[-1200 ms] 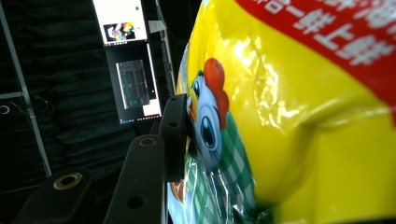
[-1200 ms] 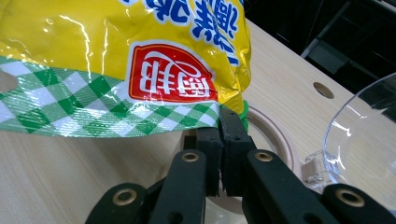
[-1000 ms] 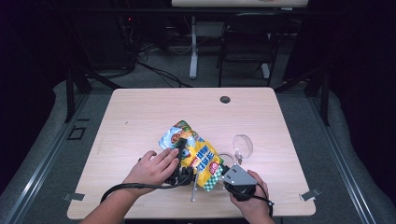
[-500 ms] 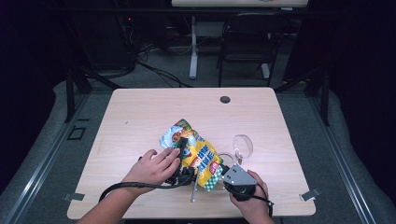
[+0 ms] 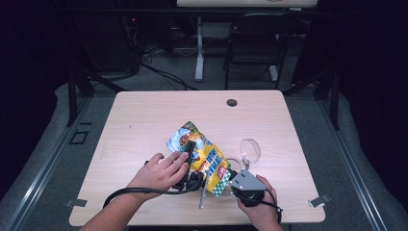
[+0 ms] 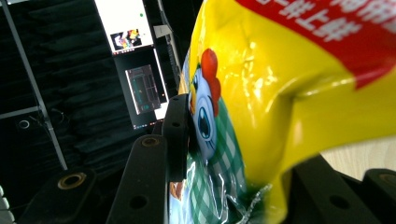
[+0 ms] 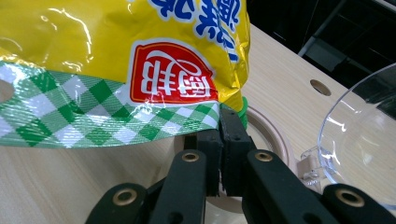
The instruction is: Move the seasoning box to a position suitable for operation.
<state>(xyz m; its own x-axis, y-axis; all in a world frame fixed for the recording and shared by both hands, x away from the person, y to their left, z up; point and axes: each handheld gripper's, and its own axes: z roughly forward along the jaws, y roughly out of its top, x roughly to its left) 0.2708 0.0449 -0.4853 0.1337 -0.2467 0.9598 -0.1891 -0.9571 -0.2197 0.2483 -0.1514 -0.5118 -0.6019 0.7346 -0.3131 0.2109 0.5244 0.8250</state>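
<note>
Yellow foil snack bag, glossy, with a green-check sealed hem; lies on the wooden table near the front edge, between the two hands, one end lifted off the wood

Left gripper: jaws straddle the puffed body of the bag; in the left gripper view one black jaw lies against the printed face, the other sits behind the bulge. They have just been closing a little with the bag between them. Film dents around the jaws, so the hold looks real but soft

Right gripper: jaws together, pinching the corner of the hem at the bag's near end

Clear plastic cup lies just beside the right hand, a round light-coloured lid under the jaw tips

Handling, judged:
- light, air-filled, contents likely brittle; squeezing the body risks crushing or popping
- film slick and crinkly; jaws may slide on the bulge
- flat sealed hem is the stiffest, safest place to take hold; the corner pinch is good
- pulling the two holds apart may tear the seam suddenly; keep clear of the cup
</note>
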